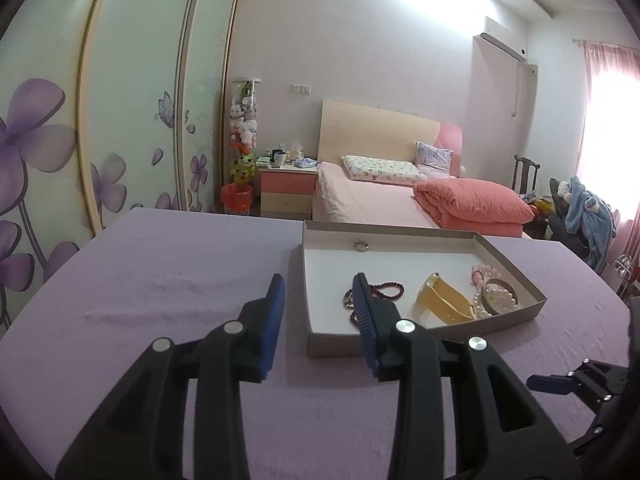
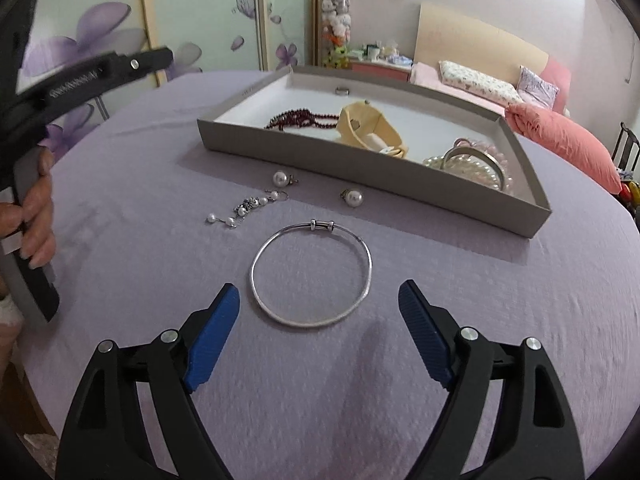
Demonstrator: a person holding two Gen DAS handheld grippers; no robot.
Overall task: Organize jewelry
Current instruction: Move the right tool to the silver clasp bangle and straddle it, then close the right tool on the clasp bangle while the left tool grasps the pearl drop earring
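Note:
A grey tray [image 2: 360,176] with a white floor sits on the purple cloth. It holds a dark red bead string [image 2: 304,118], a yellow watch [image 2: 368,130], a small ring [image 2: 342,91] and pearl and pink bracelets [image 2: 472,164]. On the cloth in front lie a silver bangle [image 2: 258,292], two pearl earrings [image 2: 280,179] [image 2: 353,197] and a pearl chain [image 2: 244,208]. My right gripper [image 2: 320,296] is open and empty, just short of the bangle. My left gripper [image 1: 320,292] is open and empty over the tray's near left corner [image 1: 316,344].
The round table's purple cloth [image 1: 160,288] drops off at its edges. A bed [image 1: 380,196], a nightstand [image 1: 286,188] and a flowered wardrobe [image 1: 132,120] stand behind. The left gripper's body and the hand holding it [image 2: 36,200] are at the right wrist view's left.

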